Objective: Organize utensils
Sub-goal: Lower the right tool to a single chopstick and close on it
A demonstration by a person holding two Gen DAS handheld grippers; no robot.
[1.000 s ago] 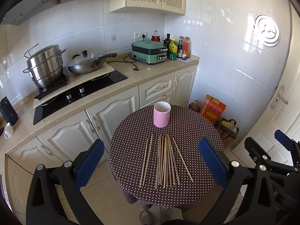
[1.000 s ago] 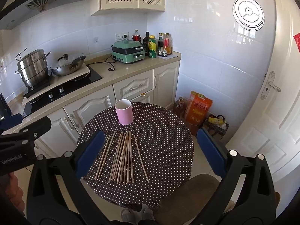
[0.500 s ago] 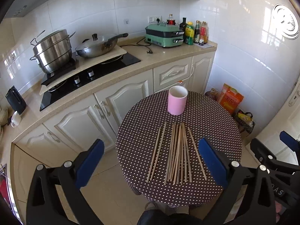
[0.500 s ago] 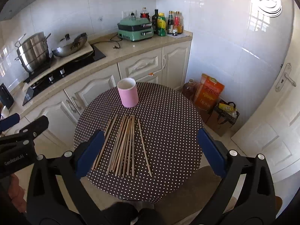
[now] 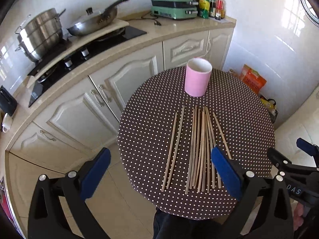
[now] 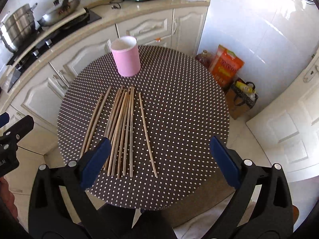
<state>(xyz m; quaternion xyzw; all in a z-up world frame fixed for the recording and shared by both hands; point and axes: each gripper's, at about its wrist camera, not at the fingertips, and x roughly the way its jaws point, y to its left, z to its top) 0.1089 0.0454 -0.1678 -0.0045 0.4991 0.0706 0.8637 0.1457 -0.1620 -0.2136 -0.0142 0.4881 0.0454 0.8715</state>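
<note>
Several wooden chopsticks [image 5: 200, 149] lie side by side on a round table with a brown polka-dot cloth [image 5: 249, 119]; they also show in the right wrist view [image 6: 123, 127]. An empty pink cup [image 5: 197, 79] stands upright behind them, also in the right wrist view [image 6: 126, 58]. My left gripper [image 5: 160, 163] is open and empty, above the near ends of the chopsticks. My right gripper [image 6: 157, 155] is open and empty, above the table's near edge [image 6: 179, 189], to the right of the bundle.
Cream kitchen cabinets [image 5: 127, 83] and a counter with a stove [image 5: 83, 45], pots and a green appliance [image 5: 173, 7] stand behind the table. An orange bag [image 6: 227, 65] and a dark bag [image 6: 243, 93] sit on the floor to the right.
Both grippers have come down and forward toward the table. The chopsticks and cup now look larger and nearer. Nothing on the table has moved.
</note>
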